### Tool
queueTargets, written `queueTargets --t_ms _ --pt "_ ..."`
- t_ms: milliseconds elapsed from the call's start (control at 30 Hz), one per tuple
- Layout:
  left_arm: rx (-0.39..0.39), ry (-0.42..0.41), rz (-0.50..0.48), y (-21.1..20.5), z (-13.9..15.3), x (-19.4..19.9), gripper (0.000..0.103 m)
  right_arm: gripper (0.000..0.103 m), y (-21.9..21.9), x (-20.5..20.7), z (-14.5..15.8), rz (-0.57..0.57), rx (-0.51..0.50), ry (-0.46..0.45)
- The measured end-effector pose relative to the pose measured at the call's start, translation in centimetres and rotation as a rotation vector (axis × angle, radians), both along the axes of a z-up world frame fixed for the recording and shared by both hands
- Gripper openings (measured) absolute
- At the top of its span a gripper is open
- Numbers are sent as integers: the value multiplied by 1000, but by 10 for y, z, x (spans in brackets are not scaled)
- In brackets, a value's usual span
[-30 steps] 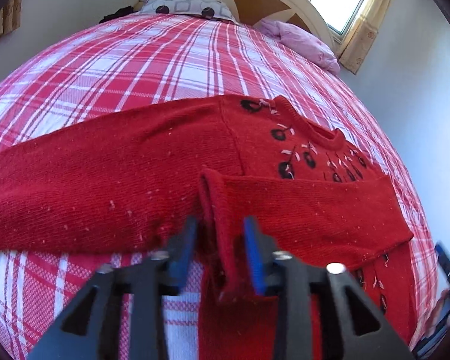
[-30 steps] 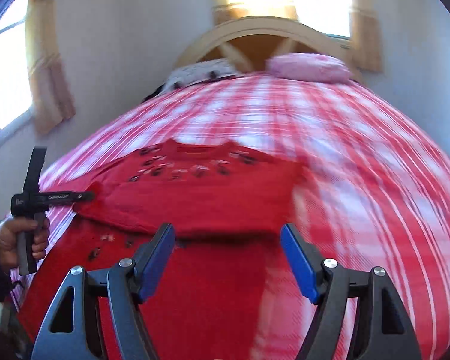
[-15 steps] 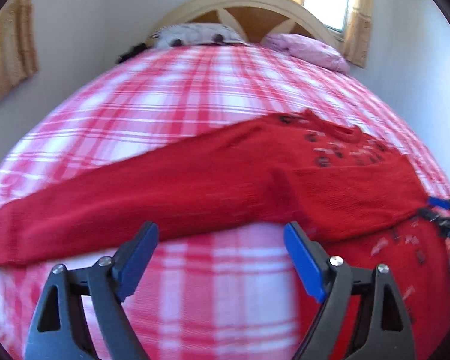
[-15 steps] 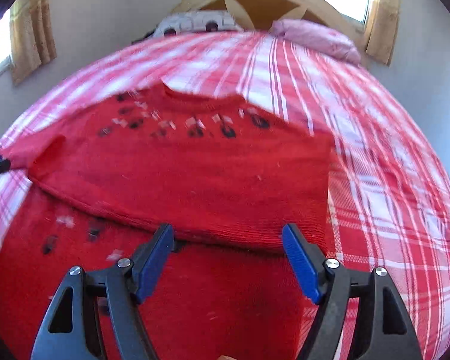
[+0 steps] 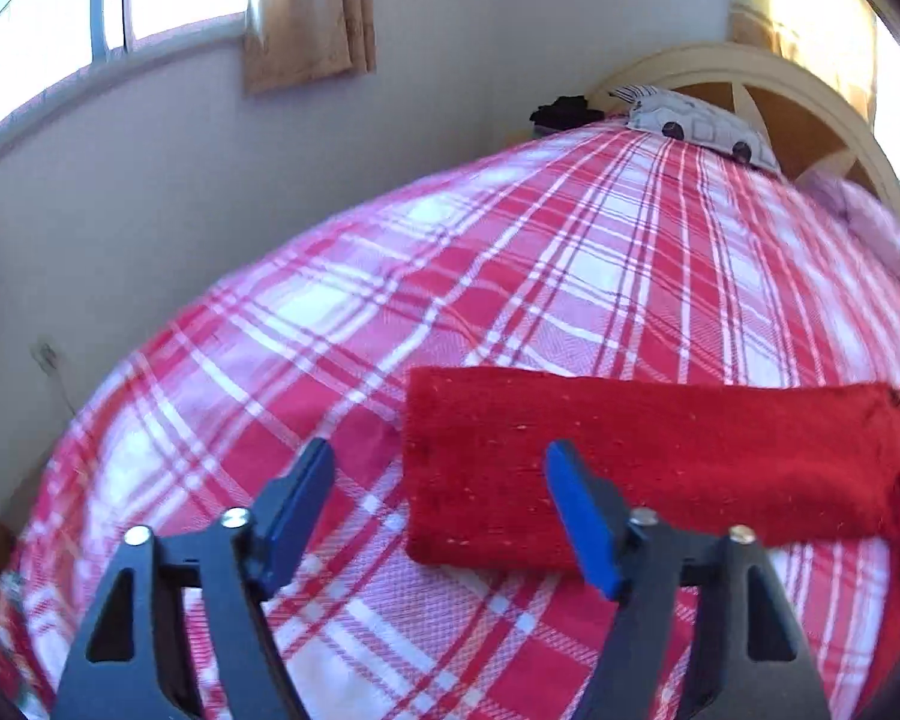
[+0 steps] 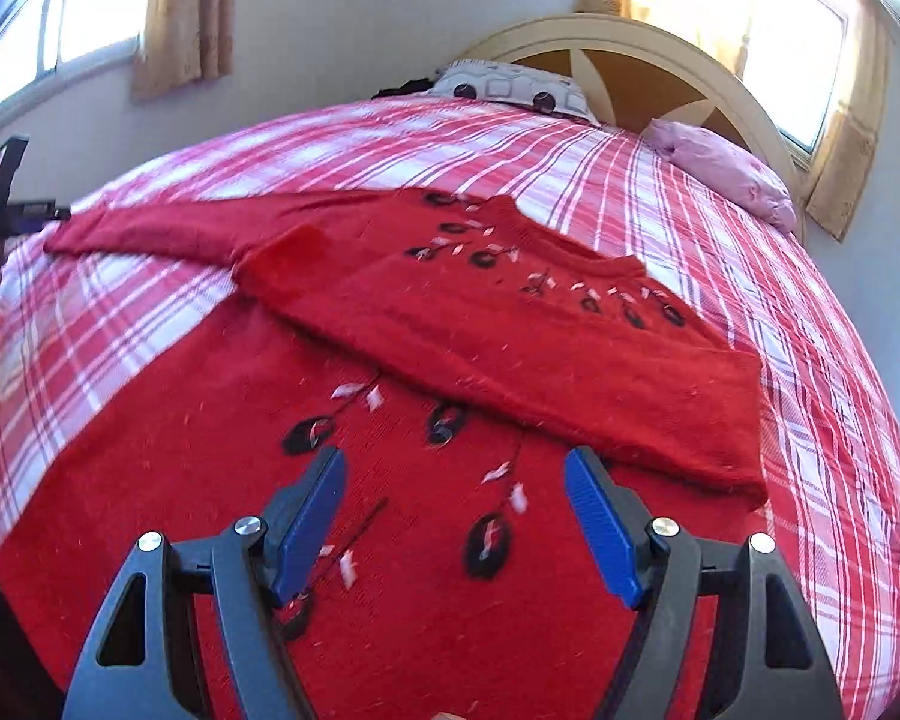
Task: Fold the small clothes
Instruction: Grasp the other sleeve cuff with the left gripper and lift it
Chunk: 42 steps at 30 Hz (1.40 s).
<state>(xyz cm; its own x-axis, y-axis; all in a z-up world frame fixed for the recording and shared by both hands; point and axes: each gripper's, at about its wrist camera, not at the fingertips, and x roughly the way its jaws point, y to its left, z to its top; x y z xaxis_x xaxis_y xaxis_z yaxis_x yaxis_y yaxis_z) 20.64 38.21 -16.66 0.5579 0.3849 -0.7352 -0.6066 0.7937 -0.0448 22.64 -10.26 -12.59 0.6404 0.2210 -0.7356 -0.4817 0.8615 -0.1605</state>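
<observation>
A red knitted sweater (image 6: 450, 480) with black and white flower marks lies flat on the plaid bed. Its right sleeve (image 6: 570, 360) is folded across the chest. Its left sleeve (image 6: 168, 228) stretches out to the left; the left wrist view shows that sleeve's cuff end (image 5: 630, 462). My left gripper (image 5: 438, 480) is open and empty, just in front of the cuff; it also shows at the far left of the right wrist view (image 6: 12, 210). My right gripper (image 6: 456, 492) is open and empty above the sweater's lower body.
The red and white plaid bedspread (image 5: 510, 276) covers the whole bed. A patterned pillow (image 6: 510, 90) and a pink pillow (image 6: 726, 174) lie by the cream headboard (image 6: 630, 42). Walls and curtained windows surround the bed; the bed's left edge (image 5: 120, 360) is close.
My left gripper let go of the folded right sleeve, opened, and swung left to the outstretched left sleeve's cuff. My right gripper stayed open and drew back over the sweater's lower body.
</observation>
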Motion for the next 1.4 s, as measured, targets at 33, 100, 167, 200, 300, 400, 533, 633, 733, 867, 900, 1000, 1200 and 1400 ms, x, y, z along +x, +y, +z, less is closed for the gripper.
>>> queueTargets --t_ms 33,100,167,200,300,400,533,633,733,867,900,1000,1200,1400 --pt "-23 -8 -3 1 -4 2 66 75 2 -3 -2 5 -4 1" --pt "-65 -7 5 3 -16 11 60 75 3 -7 -3 9 -7 -2" --pt "-129 0 14 8 -29 15 60 75 3 -11 -2 12 -7 -14" --pt "-141 -1 26 9 -33 17 59 75 2 -12 -1 11 -1 -18" --pt "-105 0 31 5 -31 14 31 75 -1 -16 2 8 27 -23" --pt "-164 -31 6 11 -25 11 10 75 -4 -16 3 -2 48 -29" --pt "-180 -82 -15 3 -4 4 9 75 -8 -15 2 -15 75 -24" --pt "-182 -130 -49 -10 19 4 9 75 -12 -16 1 -19 82 -19" --pt "-246 -194 -107 -28 42 10 9 75 -19 -19 3 -27 90 -23" --pt "-302 -242 -186 -57 63 25 9 75 -31 -22 7 -52 108 -31" --pt "-309 -250 -205 -66 68 30 9 75 -34 -22 8 -57 111 -33" --pt "-349 -275 -243 -87 77 41 9 75 -44 -25 11 -73 118 -40" --pt "-409 -320 -331 -134 97 61 9 75 -56 -29 13 -87 123 -48" --pt "-439 -374 -445 -188 125 80 9 75 -66 -33 17 -95 143 -62"
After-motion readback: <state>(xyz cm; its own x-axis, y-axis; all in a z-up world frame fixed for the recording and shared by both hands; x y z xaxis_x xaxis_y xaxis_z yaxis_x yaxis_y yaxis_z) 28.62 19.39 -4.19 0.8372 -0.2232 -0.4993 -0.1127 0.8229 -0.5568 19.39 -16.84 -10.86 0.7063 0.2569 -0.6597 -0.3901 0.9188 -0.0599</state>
